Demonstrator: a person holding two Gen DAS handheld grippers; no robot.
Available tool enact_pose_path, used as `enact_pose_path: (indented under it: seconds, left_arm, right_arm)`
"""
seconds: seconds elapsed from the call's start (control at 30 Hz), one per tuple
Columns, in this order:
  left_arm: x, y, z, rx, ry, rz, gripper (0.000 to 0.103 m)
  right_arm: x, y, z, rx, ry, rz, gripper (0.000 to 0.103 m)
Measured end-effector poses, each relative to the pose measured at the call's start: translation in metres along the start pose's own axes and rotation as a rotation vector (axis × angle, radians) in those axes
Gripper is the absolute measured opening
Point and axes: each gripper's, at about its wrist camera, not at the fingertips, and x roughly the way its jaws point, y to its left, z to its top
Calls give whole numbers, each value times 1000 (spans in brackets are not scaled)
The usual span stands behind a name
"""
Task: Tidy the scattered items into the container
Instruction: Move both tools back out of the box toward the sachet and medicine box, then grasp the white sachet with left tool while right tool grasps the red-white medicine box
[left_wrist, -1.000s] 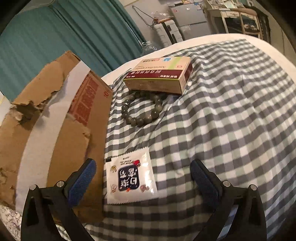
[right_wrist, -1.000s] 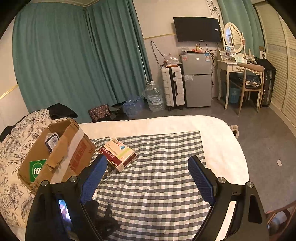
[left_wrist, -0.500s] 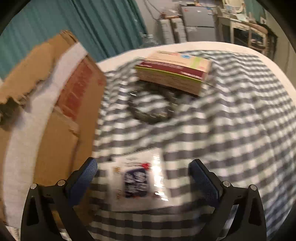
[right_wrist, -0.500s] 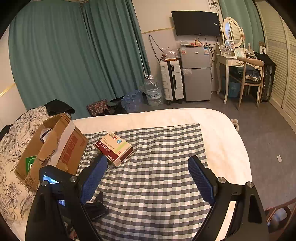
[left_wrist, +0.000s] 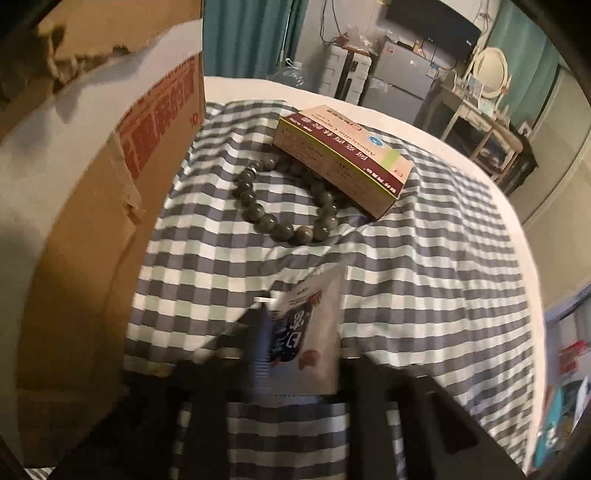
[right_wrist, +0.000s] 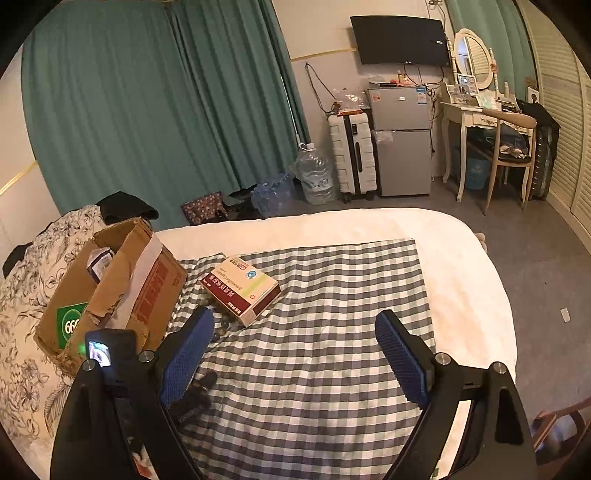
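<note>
My left gripper (left_wrist: 299, 339) is shut on a white snack sachet (left_wrist: 314, 325) with dark print, holding it just above the checked cloth (left_wrist: 424, 258). A bead bracelet (left_wrist: 284, 206) lies beyond it, partly under a medicine box (left_wrist: 343, 151). The torn cardboard box (left_wrist: 92, 166) stands at the left. In the right wrist view my right gripper (right_wrist: 295, 354) is open and empty above the cloth (right_wrist: 332, 350); the medicine box (right_wrist: 240, 290) and cardboard box (right_wrist: 110, 288) with items inside lie ahead to the left.
The cloth lies on a white bed (right_wrist: 461, 258) with a floral duvet (right_wrist: 22, 314) at the left. Beyond the bed are teal curtains (right_wrist: 147, 110), a suitcase (right_wrist: 351, 151), a small fridge (right_wrist: 400, 140), a dressing table and chair (right_wrist: 509, 147).
My left gripper has closed on the sachet and lifted and tilted it; the view rolled to the right. My right gripper has drifted slightly, staying open.
</note>
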Motion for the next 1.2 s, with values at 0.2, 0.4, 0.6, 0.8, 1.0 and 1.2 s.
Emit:
enact_pose_path:
  seconds: [0.2,0.4,0.6,0.8,1.0,1.2]
  left_arm:
    - [-27,-19,-11,96,-74,15,6]
    - [-69,-25,0,147,-155,-15,6]
    - [-109,-19,12,151,-170,-31,6]
    - [-148,-9,17,181,-178,-62,6]
    - [-127,-8,14,183,-128,-133,14]
    - [-74,-26,-3,214,-29,-147,52]
  right_arm:
    - [1,11,-3,-38,9,11,89]
    - [-3,14,-1,-38,-4,37,89]
    - [-4,16,-2,-44,1,52,89]
    - [13,26,-8,-104,45,93,89]
    - [53,49,6,-232,80,199,89]
    - [111,74,15,-484,162,184,89]
